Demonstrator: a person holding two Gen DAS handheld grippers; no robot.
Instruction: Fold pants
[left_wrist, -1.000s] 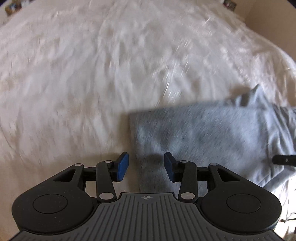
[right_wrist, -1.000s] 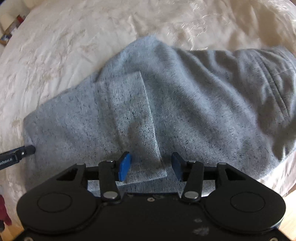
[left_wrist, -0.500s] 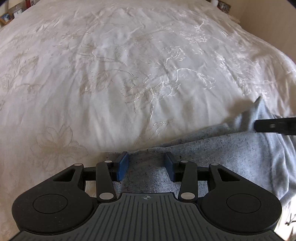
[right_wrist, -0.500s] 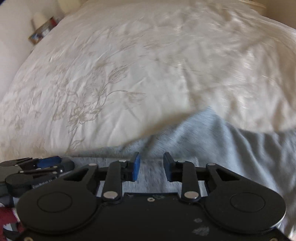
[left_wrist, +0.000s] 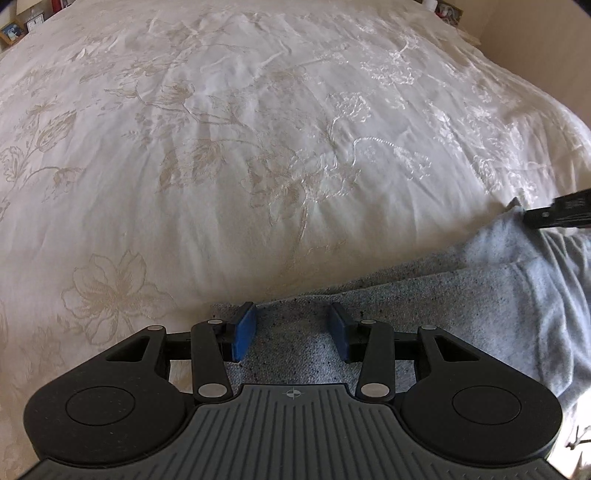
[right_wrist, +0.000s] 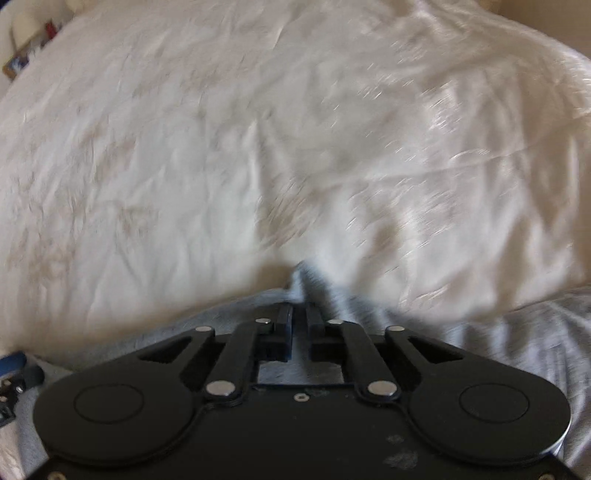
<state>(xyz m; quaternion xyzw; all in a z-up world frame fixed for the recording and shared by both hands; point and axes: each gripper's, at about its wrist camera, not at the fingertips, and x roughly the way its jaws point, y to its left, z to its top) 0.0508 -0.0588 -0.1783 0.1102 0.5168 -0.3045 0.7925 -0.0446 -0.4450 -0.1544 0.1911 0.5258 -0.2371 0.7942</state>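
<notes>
Grey marled fabric fills the near edge of both views: the pants (left_wrist: 517, 314) lie on a bed (left_wrist: 258, 147) covered with a cream, flower-embroidered spread, and in our left wrist view they stretch from under the left gripper (left_wrist: 291, 330) off to the right side of the frame. There we hold the blue-padded fingers (left_wrist: 244, 330) apart, one on each side of a strip of the cloth near its far hem, with the pads not pressing on it, so nothing is gripped on that side. At the right edge of the same view a dark bar of the other tool reaches in at a raised peak of the cloth. In our right wrist view, which is blurred, the right gripper (right_wrist: 298, 325) has just been closing and its fingers (right_wrist: 284, 325) now stand nearly together with a pinched ridge of the pants (right_wrist: 517, 343) rising between them, so we read it as clamped on the fabric. Beyond that ridge we see only the pale bedspread, and a shelf corner with small objects at upper left.
</notes>
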